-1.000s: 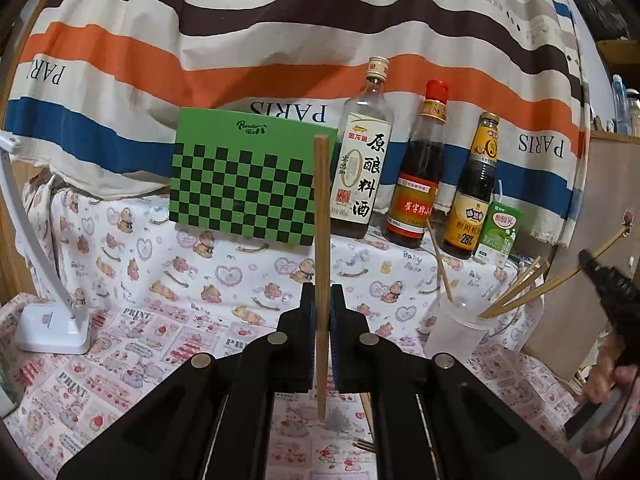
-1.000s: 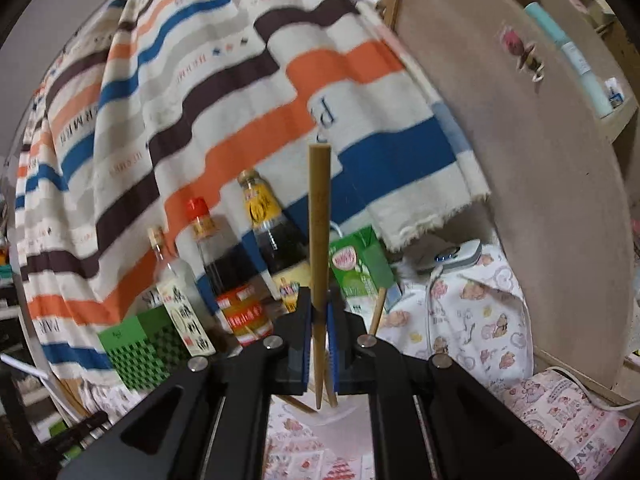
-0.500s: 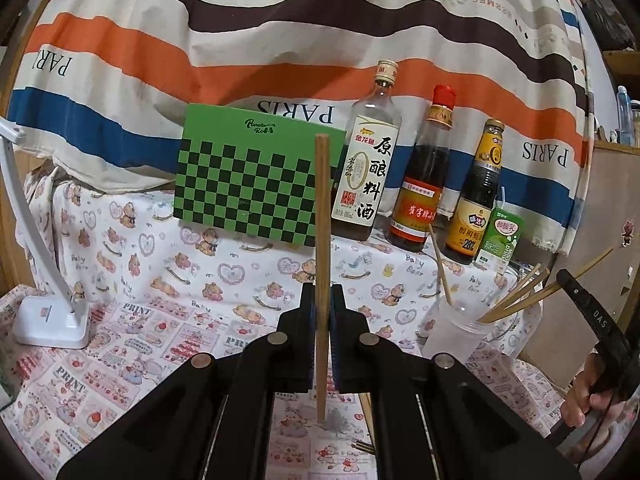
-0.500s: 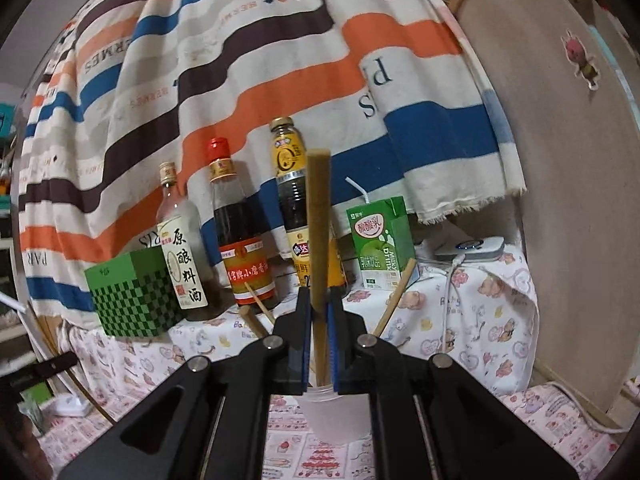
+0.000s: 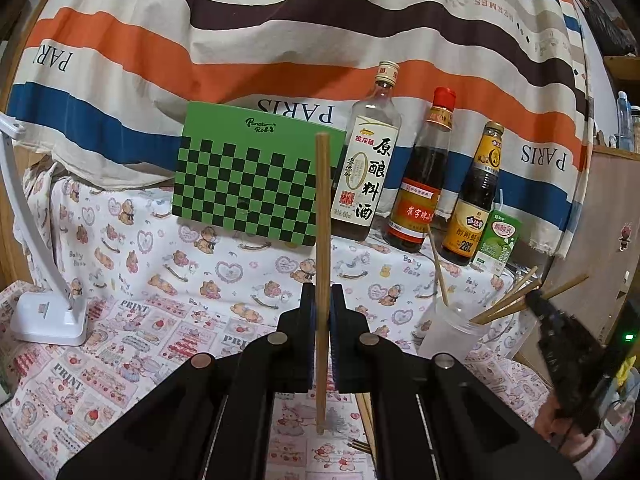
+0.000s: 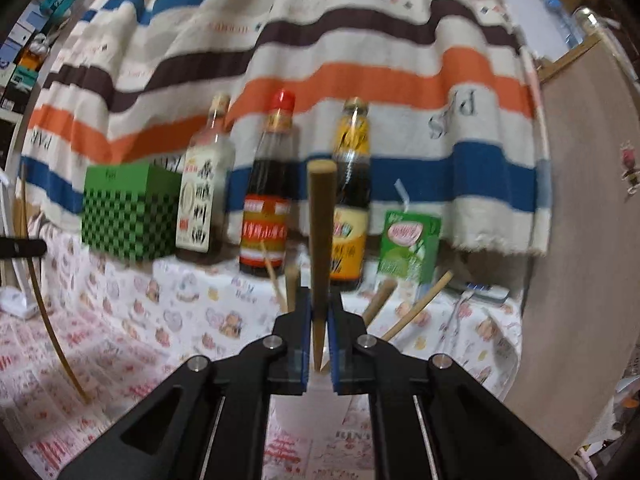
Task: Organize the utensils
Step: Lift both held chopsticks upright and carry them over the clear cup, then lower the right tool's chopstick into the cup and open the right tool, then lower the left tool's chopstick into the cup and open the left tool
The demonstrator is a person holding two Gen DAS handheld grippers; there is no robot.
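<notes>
My left gripper [image 5: 322, 300] is shut on a wooden chopstick [image 5: 322, 208] that stands upright above the printed tablecloth. To its right a translucent plastic cup [image 5: 448, 332] holds several chopsticks [image 5: 504, 304]. In the right wrist view my right gripper [image 6: 320, 304] is shut on another chopstick [image 6: 321, 220], whose lower tip hangs just over the cup [image 6: 312, 404], with the cup's other chopsticks [image 6: 416, 308] leaning right. That view is blurred. The right gripper [image 5: 560, 340] also shows at the left wrist view's right edge, beside the cup. A few loose chopsticks [image 5: 362, 446] lie on the cloth under my left gripper.
A green checkered box [image 5: 256, 188], three sauce bottles [image 5: 420, 184] and a green drink carton [image 5: 498, 242] stand in a row on the raised back ledge. A white lamp base [image 5: 48, 320] sits at the left. A wooden board [image 6: 588, 240] closes the right side.
My right gripper has rolled level and moved left and down until its chopstick hangs over the cup. The left gripper and its chopstick have stayed put.
</notes>
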